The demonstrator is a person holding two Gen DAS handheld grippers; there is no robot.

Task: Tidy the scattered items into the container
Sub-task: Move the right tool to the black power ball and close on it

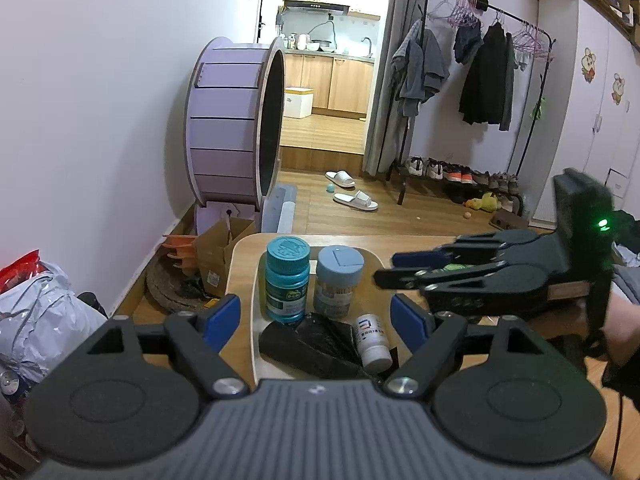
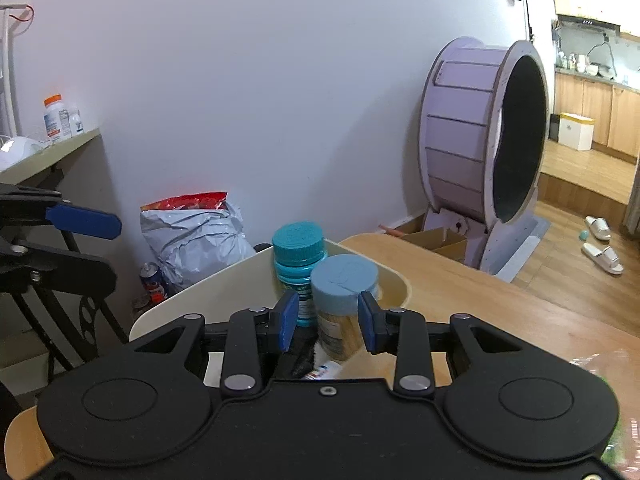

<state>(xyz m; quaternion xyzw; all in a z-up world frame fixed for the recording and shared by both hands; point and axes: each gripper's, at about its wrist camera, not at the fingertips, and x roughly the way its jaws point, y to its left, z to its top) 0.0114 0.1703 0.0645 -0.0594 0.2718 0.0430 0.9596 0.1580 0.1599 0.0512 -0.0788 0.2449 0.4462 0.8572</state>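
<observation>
A cream tray (image 1: 253, 332) sits on the wooden table (image 1: 404, 246). In it stand a teal-capped bottle (image 1: 287, 280) and a jar with a pale blue lid (image 1: 339, 280); a black bag (image 1: 316, 344) and a small white bottle (image 1: 372, 340) lie in front of them. My left gripper (image 1: 316, 320) is open just above the tray's near end, with nothing between its pads. My right gripper (image 1: 386, 268) comes in from the right, open, its tips just short of the jar. In the right wrist view, the jar (image 2: 344, 280) stands just beyond the open right gripper (image 2: 328, 326), next to the teal bottle (image 2: 298, 248).
A blurred green packet (image 2: 600, 360) lies on the table at the right. Behind the table stand a purple cat wheel (image 1: 236, 120) and a cardboard box (image 1: 218, 252). A grey plastic bag (image 1: 36, 316) lies on the floor at the left. A hand (image 1: 620, 332) holds the right gripper.
</observation>
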